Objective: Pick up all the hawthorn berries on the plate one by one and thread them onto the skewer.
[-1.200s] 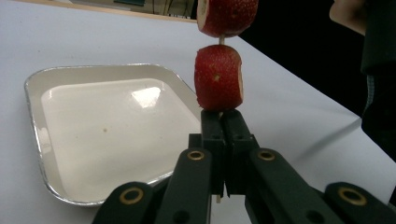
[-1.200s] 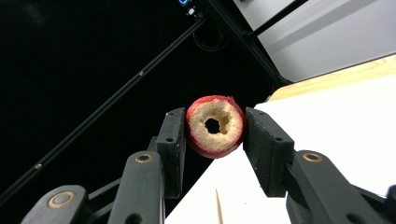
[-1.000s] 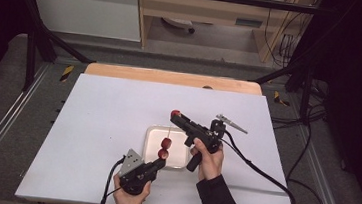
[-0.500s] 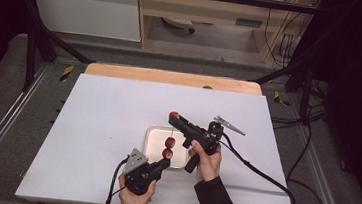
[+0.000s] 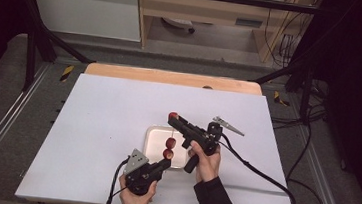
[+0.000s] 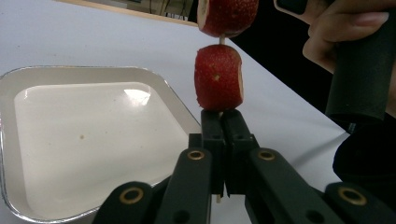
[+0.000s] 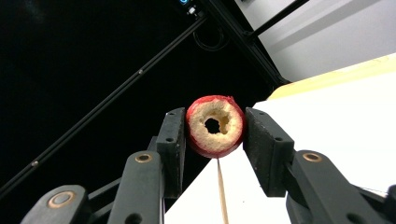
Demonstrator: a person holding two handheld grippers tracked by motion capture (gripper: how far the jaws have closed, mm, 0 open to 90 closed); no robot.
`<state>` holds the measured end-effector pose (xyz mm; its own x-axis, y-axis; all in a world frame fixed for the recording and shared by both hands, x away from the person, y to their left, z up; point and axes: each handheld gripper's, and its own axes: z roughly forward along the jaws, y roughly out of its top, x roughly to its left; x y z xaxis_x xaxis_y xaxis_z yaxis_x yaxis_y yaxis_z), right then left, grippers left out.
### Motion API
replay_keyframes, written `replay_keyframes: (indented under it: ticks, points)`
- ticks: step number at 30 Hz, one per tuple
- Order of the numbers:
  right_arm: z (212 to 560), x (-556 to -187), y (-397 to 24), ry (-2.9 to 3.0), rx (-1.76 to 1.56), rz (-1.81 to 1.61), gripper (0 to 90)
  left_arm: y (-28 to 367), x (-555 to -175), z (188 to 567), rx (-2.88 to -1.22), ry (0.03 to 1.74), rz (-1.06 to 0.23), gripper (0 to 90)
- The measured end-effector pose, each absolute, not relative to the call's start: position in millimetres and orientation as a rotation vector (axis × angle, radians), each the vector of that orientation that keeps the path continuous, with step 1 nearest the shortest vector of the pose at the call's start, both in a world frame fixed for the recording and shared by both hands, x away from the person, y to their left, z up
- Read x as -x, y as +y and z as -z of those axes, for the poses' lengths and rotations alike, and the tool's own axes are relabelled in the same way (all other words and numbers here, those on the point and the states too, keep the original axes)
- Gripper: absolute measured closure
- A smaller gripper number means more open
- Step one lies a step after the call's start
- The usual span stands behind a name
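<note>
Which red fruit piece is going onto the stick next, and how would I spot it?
Find the white table, then the foil tray near its front. Above it the right gripper pinches a cored red fruit piece; unlike the two skewered pieces below, no skewer runs through it.

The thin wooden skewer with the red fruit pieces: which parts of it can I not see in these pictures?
- Thin wooden skewer: in the right gripper view its top is hidden behind the cored red fruit piece held in the right tool.
- Left gripper view: the lower end is covered by the shut black jaws of the left tool; the upper red fruit piece is cut by the top edge.
- High view: the stick is too thin to follow.
</note>
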<state>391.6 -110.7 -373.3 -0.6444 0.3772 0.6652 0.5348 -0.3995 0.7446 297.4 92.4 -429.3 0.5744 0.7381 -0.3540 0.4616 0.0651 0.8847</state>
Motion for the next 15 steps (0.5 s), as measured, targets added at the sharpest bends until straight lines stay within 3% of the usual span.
replay_keyframes:
  ticks: [15]
  points:
    - [372.5, -391.8, -111.4, -1.659, 1.27, 2.205, 60.2, 95.4, -297.0, 429.9, -1.567, 1.048, -0.285, 88.8]
